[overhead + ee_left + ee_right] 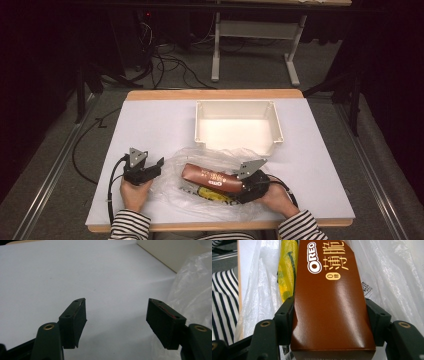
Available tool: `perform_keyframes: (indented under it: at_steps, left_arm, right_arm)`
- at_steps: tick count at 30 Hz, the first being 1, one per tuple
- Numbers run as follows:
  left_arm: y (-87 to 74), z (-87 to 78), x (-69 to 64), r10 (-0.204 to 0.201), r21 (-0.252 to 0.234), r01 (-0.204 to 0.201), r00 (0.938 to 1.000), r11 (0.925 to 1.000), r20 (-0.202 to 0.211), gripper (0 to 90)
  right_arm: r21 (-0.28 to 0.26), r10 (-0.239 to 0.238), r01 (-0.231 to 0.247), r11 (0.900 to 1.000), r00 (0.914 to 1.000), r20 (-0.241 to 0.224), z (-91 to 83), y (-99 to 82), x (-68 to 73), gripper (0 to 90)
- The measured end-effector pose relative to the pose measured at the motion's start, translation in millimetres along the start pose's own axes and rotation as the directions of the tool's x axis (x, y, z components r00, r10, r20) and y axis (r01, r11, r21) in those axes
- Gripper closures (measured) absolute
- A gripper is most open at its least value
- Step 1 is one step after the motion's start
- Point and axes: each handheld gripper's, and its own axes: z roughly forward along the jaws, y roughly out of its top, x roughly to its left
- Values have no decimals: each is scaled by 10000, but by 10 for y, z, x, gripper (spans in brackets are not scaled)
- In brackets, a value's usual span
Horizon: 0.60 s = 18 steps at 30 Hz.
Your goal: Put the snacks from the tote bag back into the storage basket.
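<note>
At lower centre I see my right gripper point(239, 181) clamping a brown Oreo box point(212, 178) over a clear plastic bag point(176, 172), while my left gripper point(156, 166) gapes wide and empty at lower left.

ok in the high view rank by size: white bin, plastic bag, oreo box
1. plastic bag and white bin: they look about alike in spread, too close to rank.
2. oreo box: clearly smallest, held by the right gripper.
</note>
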Motion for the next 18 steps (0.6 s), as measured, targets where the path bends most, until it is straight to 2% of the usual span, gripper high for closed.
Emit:
perform_keyframes:
  at_steps: [4,10,13,18]
  left_arm:
    - [0,0,11,-70,-26,70,9999,10000,156,324]
    - [0,5,19,-104,39,103,9997,9999,221,324]
    - [1,4,17,-50,32,49,9995,10000,312,319]
    - [-2,0,20,-148,-44,149,9996,9999,226,316]
  right_arm:
    - [-144,20,-21,9999,10000,-72,-5,4,-15,385]
    - [-70,48,-49,10000,10000,-83,-12,22,3,389]
    - [-95,-113,113,9999,9999,-23,-6,29,20,389]
    - [-350,-3,0,9994,10000,-87,3,12,59,390]
